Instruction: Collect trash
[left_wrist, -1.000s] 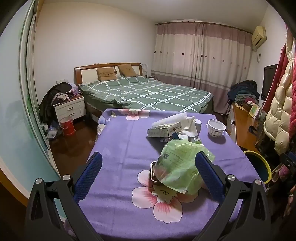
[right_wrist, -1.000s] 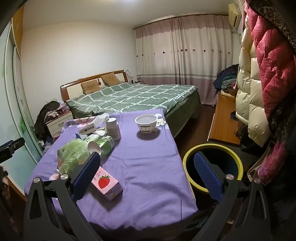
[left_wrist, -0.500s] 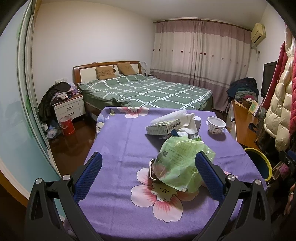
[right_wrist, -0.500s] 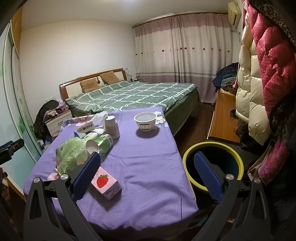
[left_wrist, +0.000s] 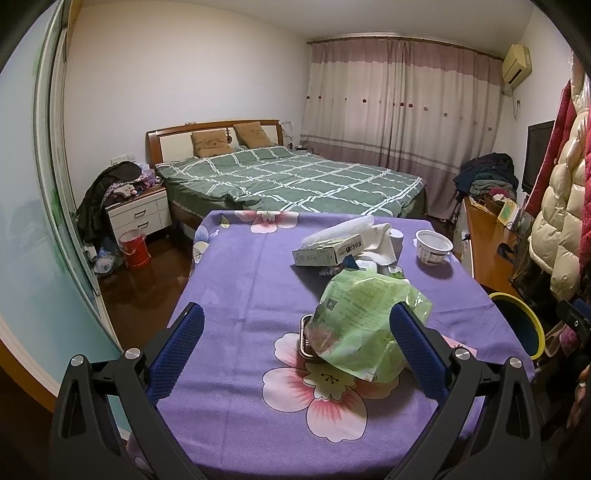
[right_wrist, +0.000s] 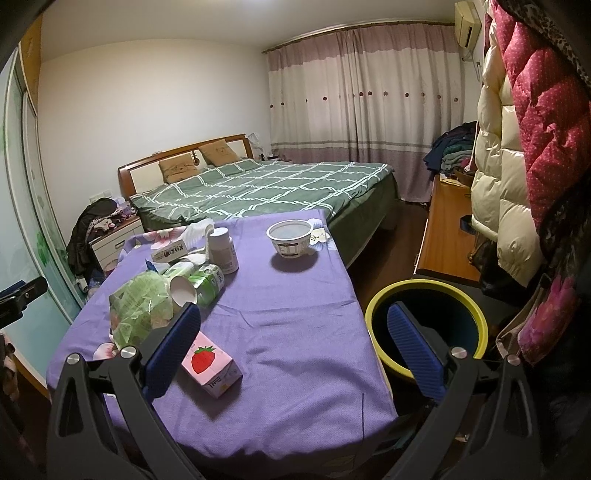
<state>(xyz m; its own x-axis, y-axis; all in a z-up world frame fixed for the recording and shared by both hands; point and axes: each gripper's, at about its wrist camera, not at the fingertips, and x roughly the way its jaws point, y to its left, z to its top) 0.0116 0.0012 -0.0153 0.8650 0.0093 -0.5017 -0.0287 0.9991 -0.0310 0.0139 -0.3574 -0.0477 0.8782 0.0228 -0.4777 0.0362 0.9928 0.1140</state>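
Note:
A crumpled green plastic bag (left_wrist: 364, 325) (right_wrist: 142, 312) lies on the purple flowered table (left_wrist: 243, 295) (right_wrist: 295, 314), over a small metal tray (left_wrist: 304, 341). Behind it sit a flat carton (left_wrist: 327, 253), white paper (left_wrist: 376, 232) and a white bowl (left_wrist: 433, 246) (right_wrist: 290, 238). A pink strawberry carton (right_wrist: 210, 363), green cans (right_wrist: 207, 282) and a white jar (right_wrist: 221, 249) show in the right wrist view. My left gripper (left_wrist: 295, 349) stands open just short of the bag. My right gripper (right_wrist: 295, 345) stands open over the table's near right corner, by the yellow-rimmed bin (right_wrist: 424, 325) (left_wrist: 517, 325).
A green checked bed (left_wrist: 291, 181) stands beyond the table. A nightstand (left_wrist: 138, 214) and red bucket (left_wrist: 133, 247) are at the left, a wooden bench (right_wrist: 443, 236) and hanging coats (right_wrist: 517, 147) at the right. Dark floor runs between table and bed.
Both views have shifted slightly, so the table things sit a little farther off and lower. Both grippers stay open and nothing on the table has moved.

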